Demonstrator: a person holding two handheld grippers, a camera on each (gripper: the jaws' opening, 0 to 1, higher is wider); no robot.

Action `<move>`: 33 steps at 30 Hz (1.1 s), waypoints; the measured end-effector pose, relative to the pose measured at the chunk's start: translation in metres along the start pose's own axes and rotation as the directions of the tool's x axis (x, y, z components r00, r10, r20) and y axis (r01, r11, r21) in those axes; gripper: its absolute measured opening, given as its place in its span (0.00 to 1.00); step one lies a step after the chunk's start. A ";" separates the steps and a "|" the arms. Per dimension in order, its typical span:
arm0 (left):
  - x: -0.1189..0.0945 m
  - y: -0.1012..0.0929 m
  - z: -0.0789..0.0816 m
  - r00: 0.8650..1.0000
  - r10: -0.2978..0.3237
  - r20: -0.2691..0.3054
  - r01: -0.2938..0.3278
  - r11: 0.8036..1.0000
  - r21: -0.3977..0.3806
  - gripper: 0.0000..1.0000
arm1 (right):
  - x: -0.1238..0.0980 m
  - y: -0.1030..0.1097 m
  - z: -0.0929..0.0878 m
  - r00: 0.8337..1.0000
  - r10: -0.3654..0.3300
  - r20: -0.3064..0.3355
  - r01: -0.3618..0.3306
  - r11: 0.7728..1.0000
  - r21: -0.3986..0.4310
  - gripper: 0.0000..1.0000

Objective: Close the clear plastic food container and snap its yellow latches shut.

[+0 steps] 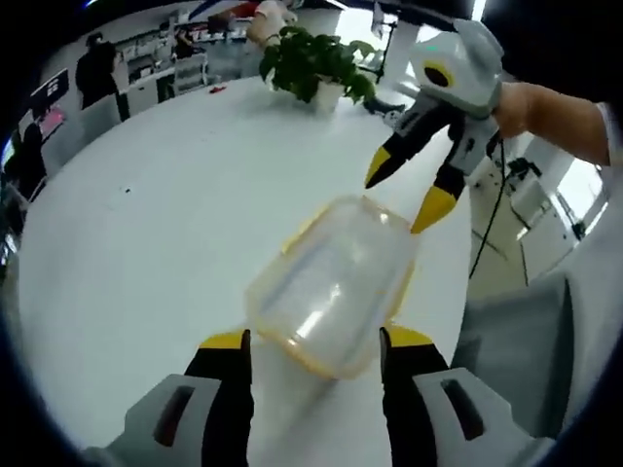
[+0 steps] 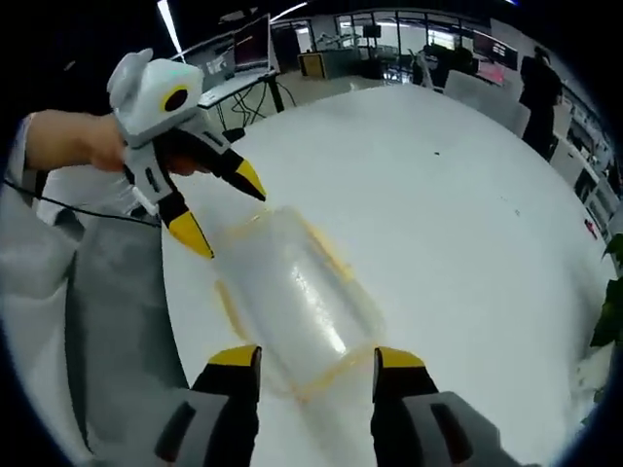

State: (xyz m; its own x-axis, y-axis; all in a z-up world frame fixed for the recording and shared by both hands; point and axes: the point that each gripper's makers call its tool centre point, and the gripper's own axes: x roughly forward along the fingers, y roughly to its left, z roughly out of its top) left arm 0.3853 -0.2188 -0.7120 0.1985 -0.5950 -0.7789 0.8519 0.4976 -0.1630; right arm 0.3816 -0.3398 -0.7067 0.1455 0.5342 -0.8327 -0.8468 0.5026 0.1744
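On the white table [image 1: 146, 243] our clear container [image 1: 336, 282] lies between both tongs, left [image 1: 313, 341] and right [image 2: 316, 358], each spread wide and gripping nothing, so an off-centre press on a yellow latch [image 1: 300, 233] could skid it away.

1. Both views are bright; the white bench [image 1: 175, 224] reflects even overhead light and nearly washes out
2. A window [image 1: 584, 190] at the right of the left gripper view is blown out to white
3. A ceiling strip light [image 2: 167, 21] glares in the right gripper view
4. Soft highlights streak the clear container [image 2: 292, 292]; its edges look hazy
5. Shadows are faint and diffuse
6. Fisheye bending curves the bench edge; the background is small and soft
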 end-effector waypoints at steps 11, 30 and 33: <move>-0.011 -0.013 0.027 0.993 -0.086 0.077 0.074 0.986 0.151 0.55 | -0.005 0.022 0.028 0.986 0.109 0.129 -0.093 0.988 -0.123 0.48; -0.003 -0.039 0.049 0.971 -0.214 0.109 0.172 0.936 0.306 0.43 | -0.001 0.033 0.046 0.978 0.138 0.154 -0.088 0.952 -0.293 0.41; 0.001 -0.040 0.050 0.971 -0.215 0.101 0.170 0.925 0.339 0.40 | 0.004 0.035 0.045 0.983 0.131 0.126 -0.080 0.933 -0.350 0.40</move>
State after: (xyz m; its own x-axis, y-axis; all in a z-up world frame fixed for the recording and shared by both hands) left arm 0.3759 -0.2703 -0.6764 0.0584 -0.7490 -0.6600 0.9864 0.1451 -0.0775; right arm 0.3752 -0.2896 -0.6802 0.0965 0.6769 -0.7297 -0.9811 0.1883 0.0449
